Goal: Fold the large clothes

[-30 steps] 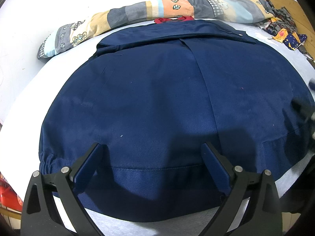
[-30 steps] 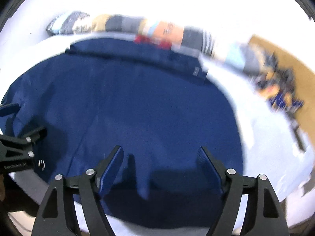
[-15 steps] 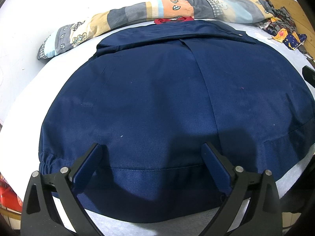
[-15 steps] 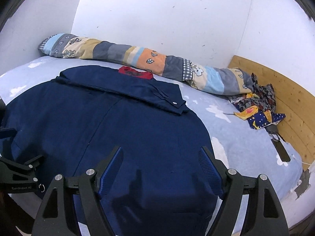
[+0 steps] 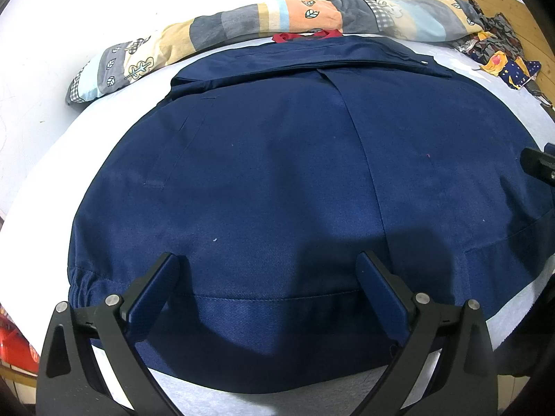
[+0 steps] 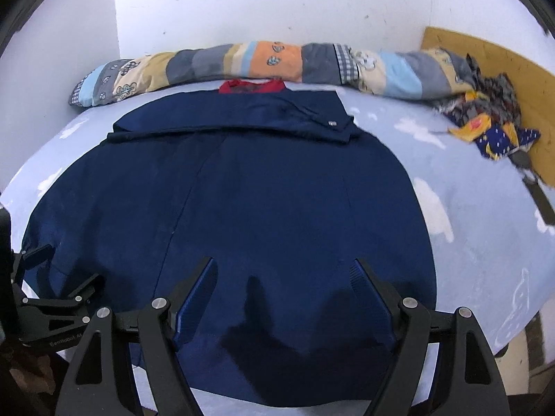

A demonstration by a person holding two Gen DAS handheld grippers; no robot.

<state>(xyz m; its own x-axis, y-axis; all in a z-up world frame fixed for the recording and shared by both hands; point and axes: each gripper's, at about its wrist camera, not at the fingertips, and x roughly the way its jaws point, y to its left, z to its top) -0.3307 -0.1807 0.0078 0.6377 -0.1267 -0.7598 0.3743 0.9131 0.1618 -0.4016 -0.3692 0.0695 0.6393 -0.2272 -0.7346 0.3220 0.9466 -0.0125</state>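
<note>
A large navy blue jacket (image 5: 277,173) (image 6: 229,208) lies spread flat on the bed, back side up, with a sleeve folded across its far end and a red lining (image 6: 251,86) showing at the collar. My left gripper (image 5: 267,270) hovers open over the near hem toward the jacket's left side, nothing between its fingers. My right gripper (image 6: 284,274) is open above the near hem toward the right side, also holding nothing. The left gripper (image 6: 59,277) shows at the left edge of the right wrist view, and part of the right gripper (image 5: 541,168) at the right edge of the left wrist view.
A long patchwork bolster (image 6: 263,62) lies along the white wall behind the jacket. A heap of patterned cloth (image 6: 489,118) sits by a wooden board (image 6: 492,55) at the far right. The pale blue cloud-print sheet (image 6: 485,228) lies bare to the jacket's right.
The right gripper has swung and rolled, so its view now faces the jacket more squarely. The left gripper has stayed put. Both remain open.
</note>
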